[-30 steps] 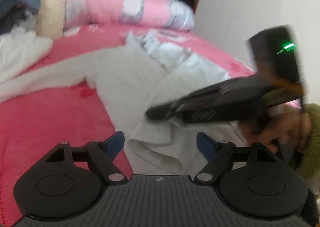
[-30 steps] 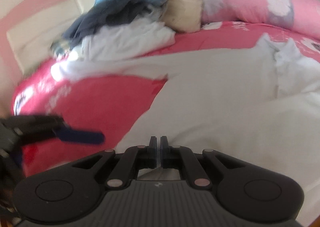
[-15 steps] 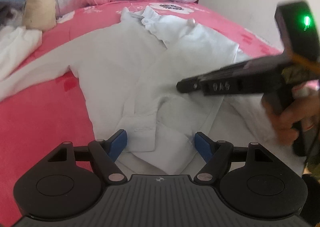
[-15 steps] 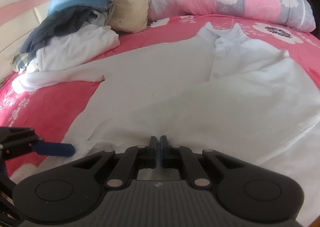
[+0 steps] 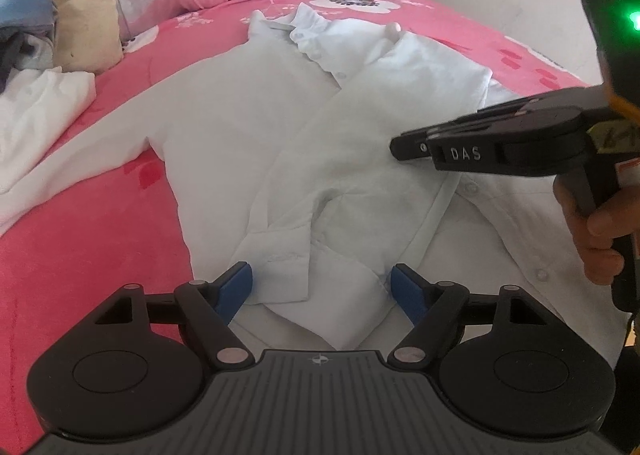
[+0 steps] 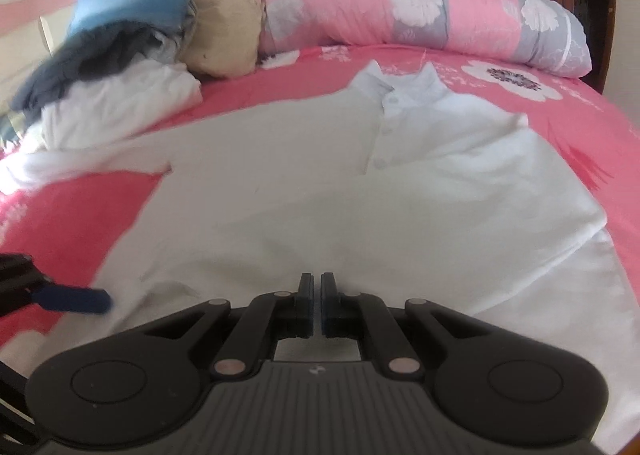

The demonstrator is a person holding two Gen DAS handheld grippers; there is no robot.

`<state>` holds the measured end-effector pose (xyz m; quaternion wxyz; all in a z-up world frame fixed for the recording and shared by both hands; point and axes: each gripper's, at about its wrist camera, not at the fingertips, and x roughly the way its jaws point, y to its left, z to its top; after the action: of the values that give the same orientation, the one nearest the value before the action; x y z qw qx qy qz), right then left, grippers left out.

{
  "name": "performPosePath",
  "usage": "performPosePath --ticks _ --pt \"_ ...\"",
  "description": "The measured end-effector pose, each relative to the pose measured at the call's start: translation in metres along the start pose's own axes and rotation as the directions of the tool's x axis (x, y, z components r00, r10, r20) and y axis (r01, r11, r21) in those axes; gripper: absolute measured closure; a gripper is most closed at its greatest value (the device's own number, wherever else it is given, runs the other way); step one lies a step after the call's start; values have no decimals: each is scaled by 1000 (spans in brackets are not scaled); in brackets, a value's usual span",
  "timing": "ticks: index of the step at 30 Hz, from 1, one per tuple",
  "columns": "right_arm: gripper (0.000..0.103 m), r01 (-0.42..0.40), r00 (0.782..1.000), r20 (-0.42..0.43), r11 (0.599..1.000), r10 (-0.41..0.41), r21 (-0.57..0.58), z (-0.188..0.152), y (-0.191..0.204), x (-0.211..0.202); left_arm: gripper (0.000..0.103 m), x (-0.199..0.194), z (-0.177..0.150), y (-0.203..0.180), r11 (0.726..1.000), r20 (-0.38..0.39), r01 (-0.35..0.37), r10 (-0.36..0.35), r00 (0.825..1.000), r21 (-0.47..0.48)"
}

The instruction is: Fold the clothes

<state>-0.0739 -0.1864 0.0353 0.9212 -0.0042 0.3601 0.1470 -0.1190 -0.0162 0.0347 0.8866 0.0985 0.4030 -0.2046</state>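
Across the pink bed [image 5: 80, 255] lies a white shirt [image 5: 260, 135], collar toward the bolster [image 6: 400, 3]: soft, light, limp cloth, probably best pinched at a cuff or hem. No containers show. Above it, the left gripper [image 5: 320, 287] gapes empty; the right gripper [image 6: 316, 305] is closed on nothing.

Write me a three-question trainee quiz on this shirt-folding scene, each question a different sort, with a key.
1. True or false: the white shirt lies collar away from the camera on the pink bedsheet.
2. Which gripper is open? A) left gripper B) right gripper
3. Fill in: the tan bundle sits against the long pink ____.

Key: 1 true. 2 A, its blue pads stand apart over a folded sleeve cuff, gripping nothing. 3 pillow.
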Motion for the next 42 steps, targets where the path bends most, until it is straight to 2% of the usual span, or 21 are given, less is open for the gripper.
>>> performPosePath --ticks 4,9,13,19,22,25,27,29,32,34,35,38,41,42 --pt "100 -22 999 22 1000 23 -17 -1 7 -3 26 -2 1 -5 999 6 -35 35 999 17" --pt "100 -3 1000 4 999 3 -37 -9 11 7 25 -4 3 -11 997 5 -69 69 998 37" --pt "100 -7 1000 27 999 8 -33 -14 10 8 25 -5 4 -12 995 6 -93 92 996 48" --pt "100 -51 997 51 998 52 -22 -7 10 -4 25 -8 5 -5 994 12 -110 110 994 15" --pt "100 -67 996 52 998 67 -13 -2 15 -8 25 -18 4 3 994 36 -110 111 993 -18" --pt "100 -86 995 50 996 86 -2 3 20 -13 24 -33 -2 26 989 65 -89 97 993 -118" --pt "100 -99 994 48 995 99 2 5 24 -16 24 -43 -7 42 980 84 -72 89 992 -186" --pt "100 -116 992 39 993 116 -3 6 31 -17 24 -53 -14 68 959 96 -83 113 989 -272" --pt "98 -115 993 27 993 116 -32 6 42 -18 24 -67 -29 113 911 107 -132 188 976 -391" --pt "86 -122 992 22 992 123 -44 6 48 -18 24 -76 -42 148 863 107 -161 240 965 -480" --pt "84 -126 992 20 991 128 -50 5 51 -18 24 -81 -49 166 834 112 -169 264 958 -525" --pt "81 -141 990 6 987 142 -82 5 61 -17 24 -91 -75 227 709 117 -172 339 934 -684" --pt "81 -148 989 -5 984 148 -103 8 68 -14 24 -97 -102 288 529 143 -87 377 915 -844" --pt "81 -150 989 -8 983 150 -108 9 71 -14 24 -98 -107 305 481 153 -62 396 905 -875"
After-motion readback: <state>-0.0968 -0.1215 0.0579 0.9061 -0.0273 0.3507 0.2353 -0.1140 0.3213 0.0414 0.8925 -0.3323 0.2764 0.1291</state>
